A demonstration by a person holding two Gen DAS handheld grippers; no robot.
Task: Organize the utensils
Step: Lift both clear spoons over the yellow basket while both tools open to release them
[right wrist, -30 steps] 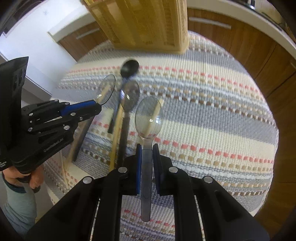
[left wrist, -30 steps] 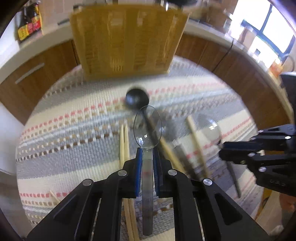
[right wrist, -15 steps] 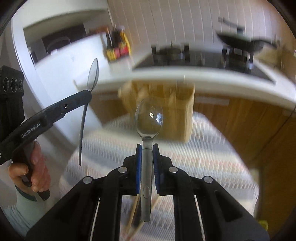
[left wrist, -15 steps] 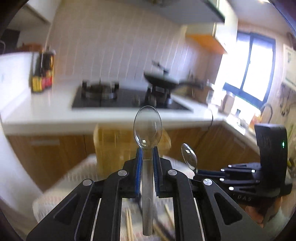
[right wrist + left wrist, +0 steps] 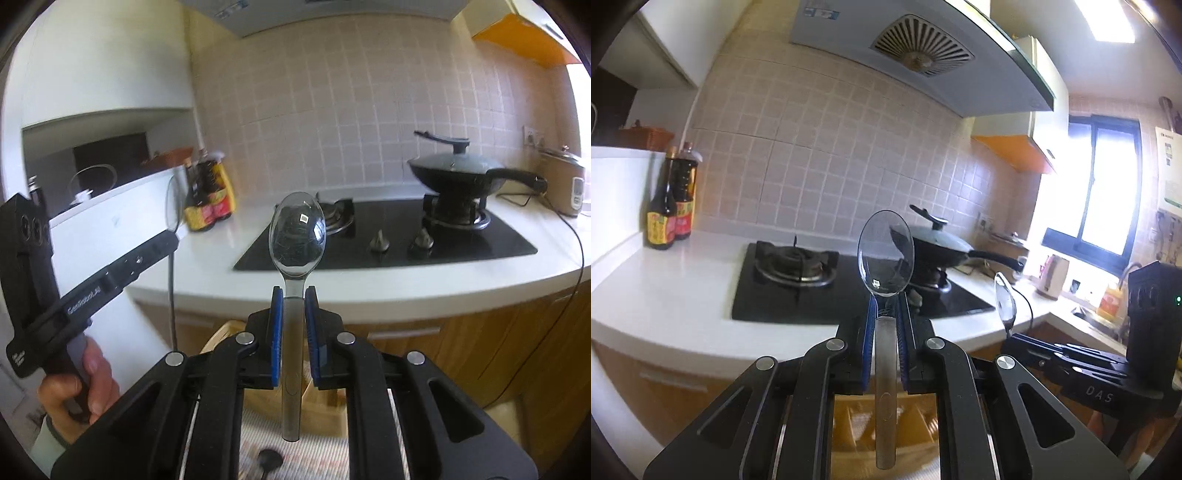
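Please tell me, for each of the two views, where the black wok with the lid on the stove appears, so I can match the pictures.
Left wrist view: the wok sits right of centre, just behind the held spoon's bowl.
Right wrist view: the wok is at upper right, on the burner.
Shared landmark: the sauce bottles on the white counter.

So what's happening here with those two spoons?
A person holds a gripper in each hand, each shut on a clear plastic spoon. The left gripper grips its spoon by the neck, bowl up, and the right gripper holds its spoon the same way. Both are held up facing the stove, with the yellow utensil basket below them.
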